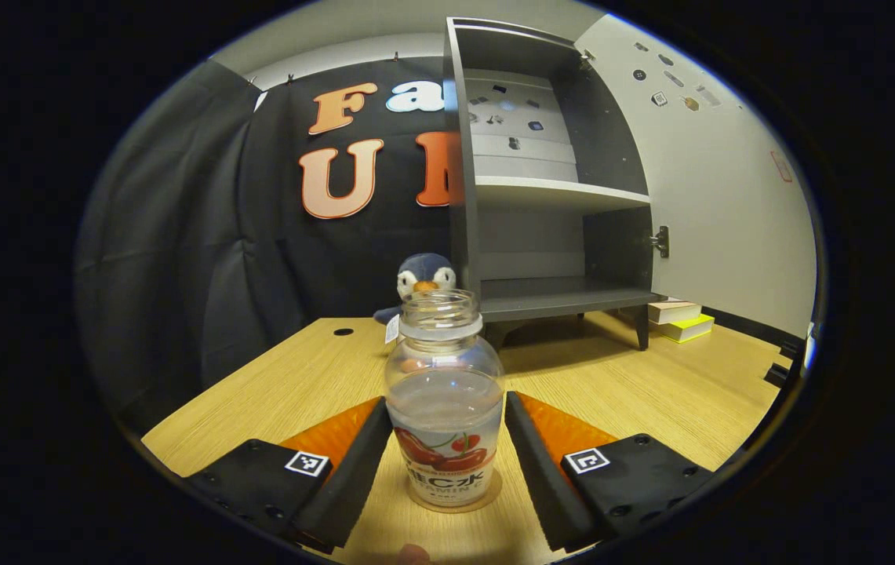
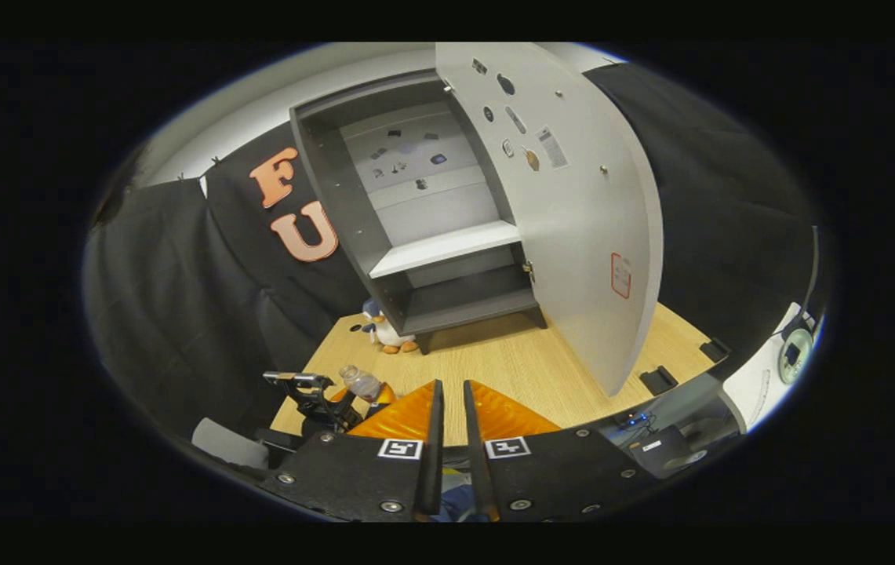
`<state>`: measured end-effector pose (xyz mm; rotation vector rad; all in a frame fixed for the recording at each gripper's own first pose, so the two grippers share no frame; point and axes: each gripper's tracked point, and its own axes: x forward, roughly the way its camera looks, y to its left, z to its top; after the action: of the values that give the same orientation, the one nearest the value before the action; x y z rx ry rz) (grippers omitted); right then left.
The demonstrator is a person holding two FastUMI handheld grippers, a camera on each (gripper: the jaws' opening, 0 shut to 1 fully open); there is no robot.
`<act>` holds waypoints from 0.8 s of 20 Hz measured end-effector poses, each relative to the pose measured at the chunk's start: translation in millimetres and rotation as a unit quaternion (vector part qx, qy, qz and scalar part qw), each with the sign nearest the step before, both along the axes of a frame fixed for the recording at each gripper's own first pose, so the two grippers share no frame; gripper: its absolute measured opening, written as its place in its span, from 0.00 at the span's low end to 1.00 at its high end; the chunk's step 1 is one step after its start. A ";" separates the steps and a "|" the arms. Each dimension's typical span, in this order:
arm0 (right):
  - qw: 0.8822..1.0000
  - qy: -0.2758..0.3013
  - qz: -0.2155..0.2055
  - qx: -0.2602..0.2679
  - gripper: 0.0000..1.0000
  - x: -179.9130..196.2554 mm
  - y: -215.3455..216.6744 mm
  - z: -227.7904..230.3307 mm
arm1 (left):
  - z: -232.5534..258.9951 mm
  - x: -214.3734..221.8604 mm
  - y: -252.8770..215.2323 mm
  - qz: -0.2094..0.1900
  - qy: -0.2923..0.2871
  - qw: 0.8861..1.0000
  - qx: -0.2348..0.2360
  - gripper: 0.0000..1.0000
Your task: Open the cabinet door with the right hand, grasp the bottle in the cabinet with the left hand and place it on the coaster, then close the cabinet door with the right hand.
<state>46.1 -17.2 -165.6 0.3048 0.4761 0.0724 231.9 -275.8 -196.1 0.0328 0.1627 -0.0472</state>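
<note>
In the left gripper view the bottle [image 1: 445,400] stands upright straight ahead of the left gripper [image 1: 447,463], its long axis vertical and its uncapped mouth pointing up. It is clear and partly filled with a clear liquid, with a printed label round its lower half. Its base rests on a round coaster [image 1: 486,493] on the wooden table [image 1: 274,384]. The left gripper is spread wide — one finger [image 1: 353,463] lies to the left of the bottle and the other to the right, each angled outward; whether either pad touches the bottle I cannot tell, though small gaps seem to show at the label.

Beyond the bottle, slightly left, a plush penguin [image 1: 424,276] sits on the table beside the cabinet [image 1: 549,188]. The cabinet stands ahead and to the right, its door [image 1: 722,180] swung fully open to the right. Both its shelves look bare; small stickers dot the back panel and the door's inner face. A stack of books [image 1: 678,318] lies by the cabinet's right leg.

In the right gripper view the left gripper shows low on the left, with the bottle [image 2: 362,383] leaning in the fisheye just beside it. The right gripper [image 2: 447,428] is held above the table, level and facing the cabinet [image 2: 431,227] — its fingers are nearly together with a narrow gap, holding nothing. The door [image 2: 573,212] hangs ahead and to the right, well apart from the fingertips.
</note>
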 end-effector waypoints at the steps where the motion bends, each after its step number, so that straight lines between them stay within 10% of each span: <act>1: 1.000 -0.001 0.000 0.002 0.18 -1.5 0.1 0.8 | 1.4 -0.3 1.0 0.002 -0.001 1.000 0.001 0.93; 16: 0.998 -0.057 -0.012 0.009 0.22 -24.2 -7.8 35.0 | 43.2 -7.2 -5.6 -0.005 -0.028 0.999 -0.023 0.93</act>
<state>21.9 -25.0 -130.5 0.3228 0.3590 0.0709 224.8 -281.4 -152.9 -0.0102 0.1055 -0.0594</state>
